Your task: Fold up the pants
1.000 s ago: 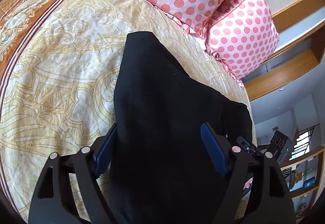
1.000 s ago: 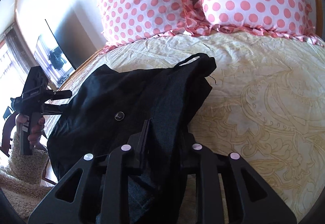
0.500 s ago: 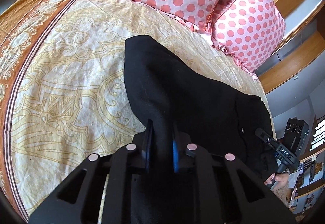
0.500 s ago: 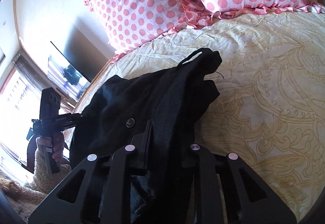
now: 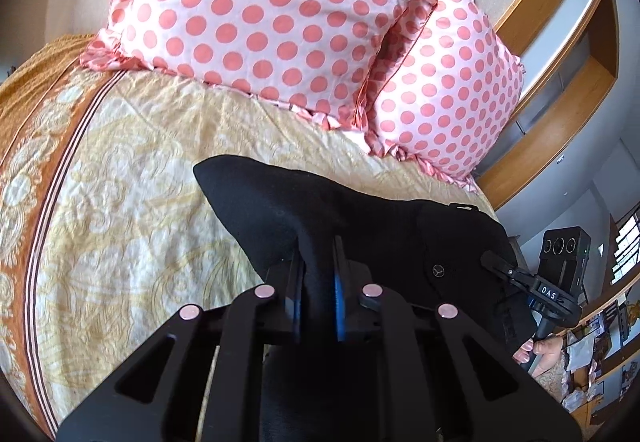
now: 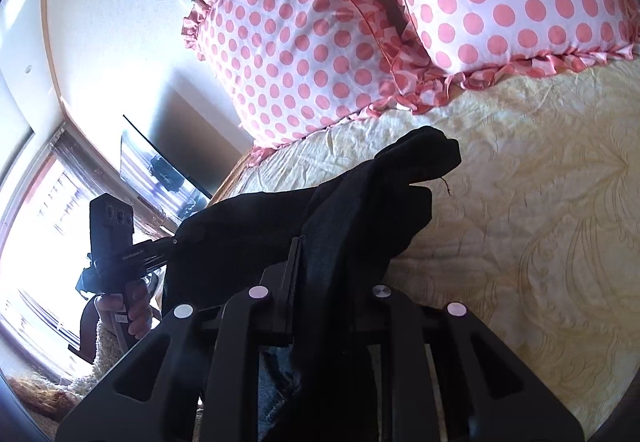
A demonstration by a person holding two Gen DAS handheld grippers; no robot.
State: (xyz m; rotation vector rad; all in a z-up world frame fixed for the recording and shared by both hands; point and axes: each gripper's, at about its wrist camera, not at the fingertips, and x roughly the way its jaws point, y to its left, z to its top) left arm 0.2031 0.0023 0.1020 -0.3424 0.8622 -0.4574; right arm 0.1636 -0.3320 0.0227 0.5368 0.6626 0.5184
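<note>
The black pants (image 5: 360, 217) hang lifted above the yellow patterned bedspread (image 5: 132, 209). My left gripper (image 5: 318, 282) is shut on a fold of the pants' fabric near one end. My right gripper (image 6: 320, 282) is shut on the other end of the pants (image 6: 360, 201), whose bunched edge with a loose thread sticks out ahead. Each gripper shows in the other's view: the right one (image 5: 532, 290) at the far right, the left one (image 6: 132, 258) at the left, both pinching the cloth.
Two pink polka-dot pillows (image 5: 280, 13) lean at the head of the bed, also in the right wrist view (image 6: 400, 21). A brown striped border (image 5: 44, 177) runs along the bedspread's left side. A wooden headboard frame (image 5: 560, 53) and shelves stand to the right. A TV (image 6: 160, 165) and bright window sit left.
My left gripper closed on the pants, having been open a second ago. Both grippers have lifted the pants and tilted upward toward the pillows.
</note>
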